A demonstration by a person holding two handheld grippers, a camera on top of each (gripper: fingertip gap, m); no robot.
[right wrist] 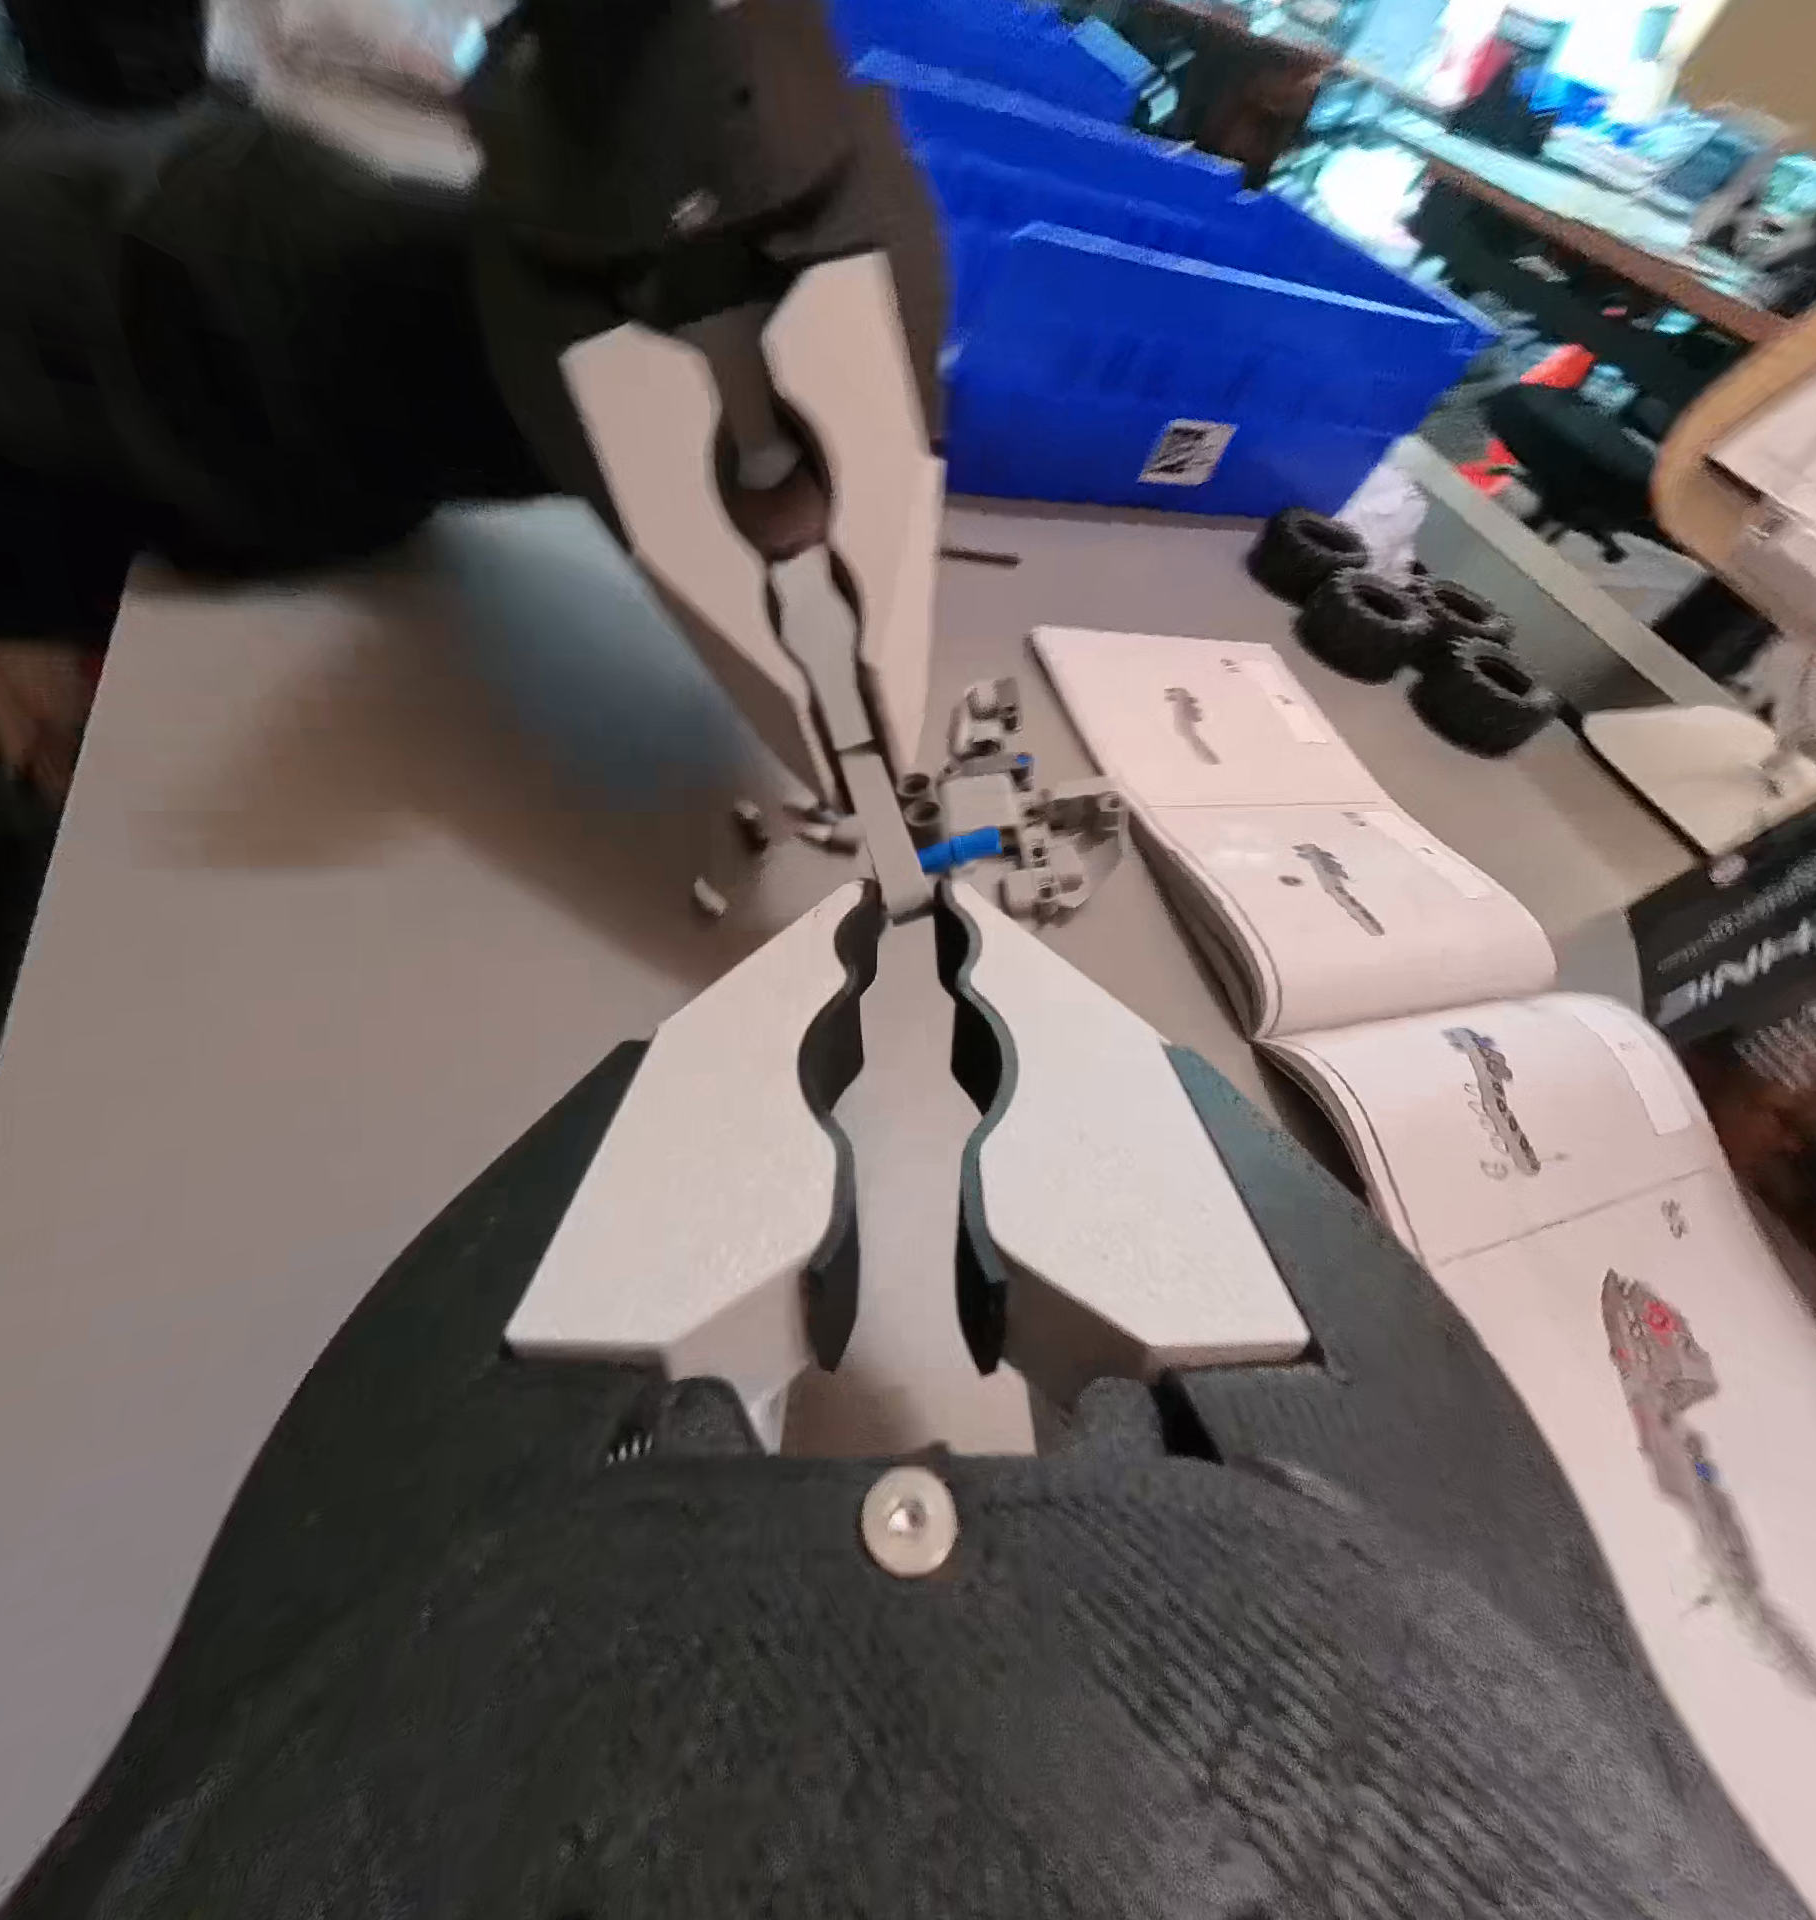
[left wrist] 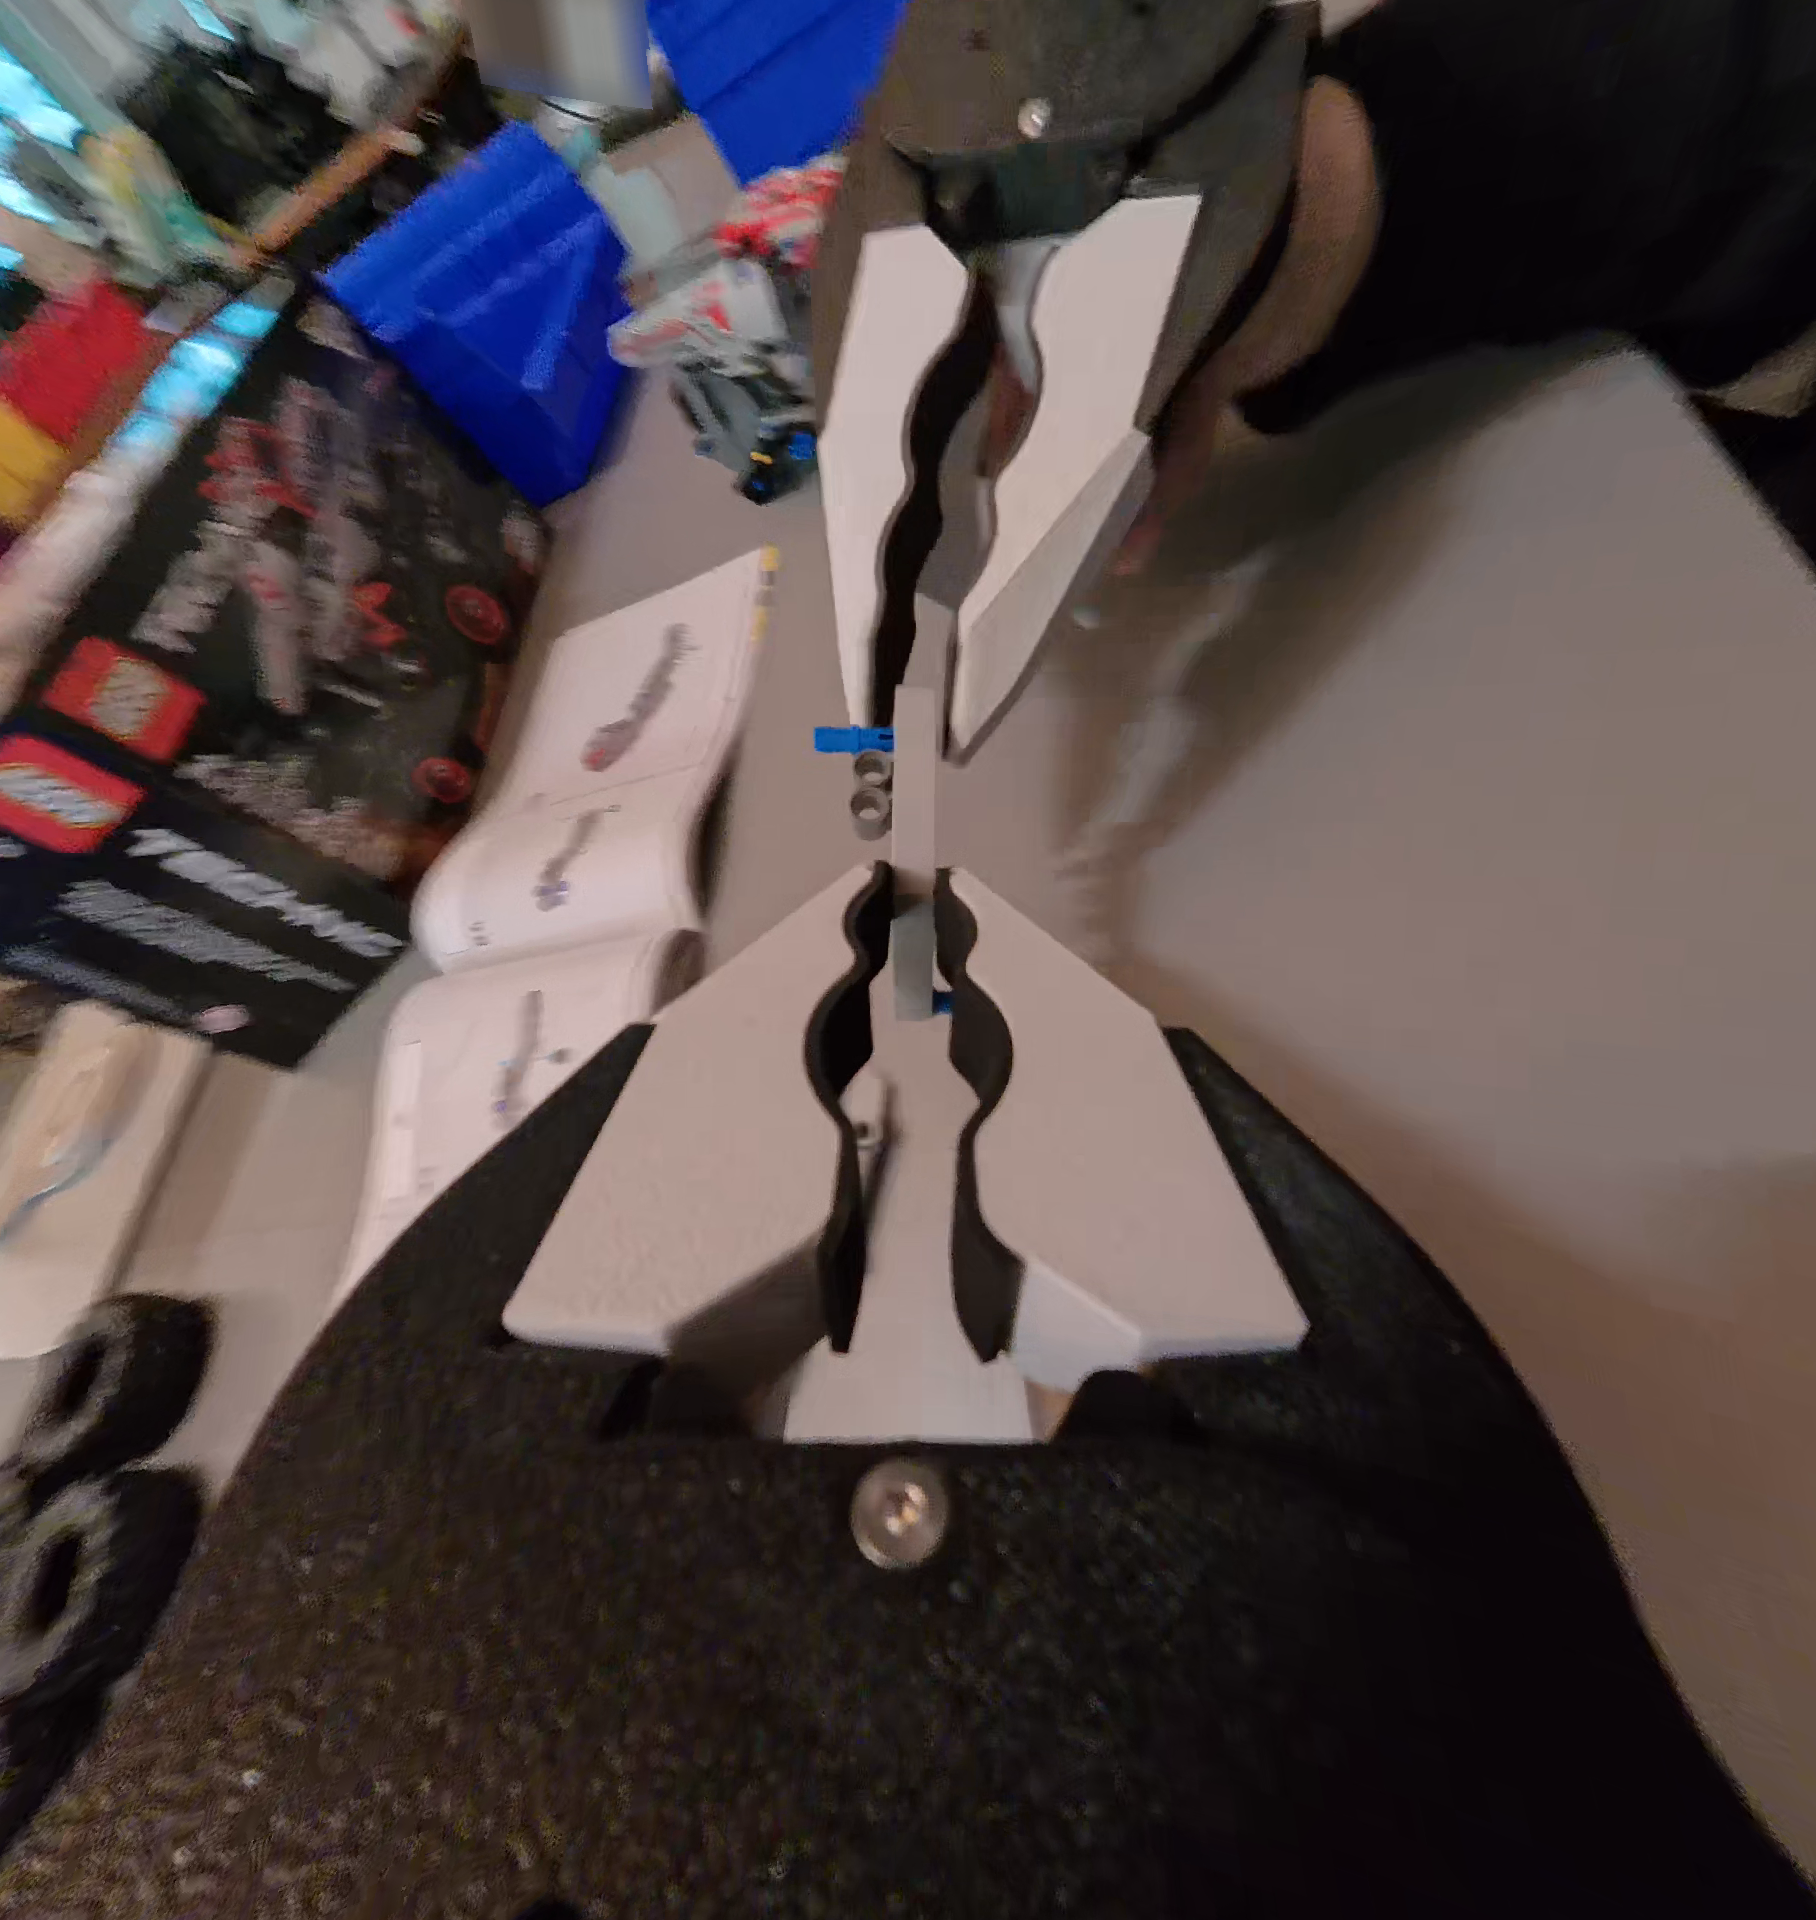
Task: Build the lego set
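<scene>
Two tools meet tip to tip over the desk (right wrist: 291, 748), both pinching the same grey beam (left wrist: 914, 790): the left tool (left wrist: 912, 883) nips its near end, the right tool (left wrist: 909, 707) clamps the far end. A blue pin (left wrist: 850, 739) juts sideways from the beam, two grey bushes (left wrist: 871, 798) just beneath it. On the desk under the beam lies a grey lego assembly (right wrist: 1039, 831) with loose small pieces (right wrist: 769, 831) beside it. An open instruction booklet (right wrist: 1299, 831) sits next to that, black tyres (right wrist: 1403, 634) toward the far edge, blue bins (right wrist: 1143, 312) behind
</scene>
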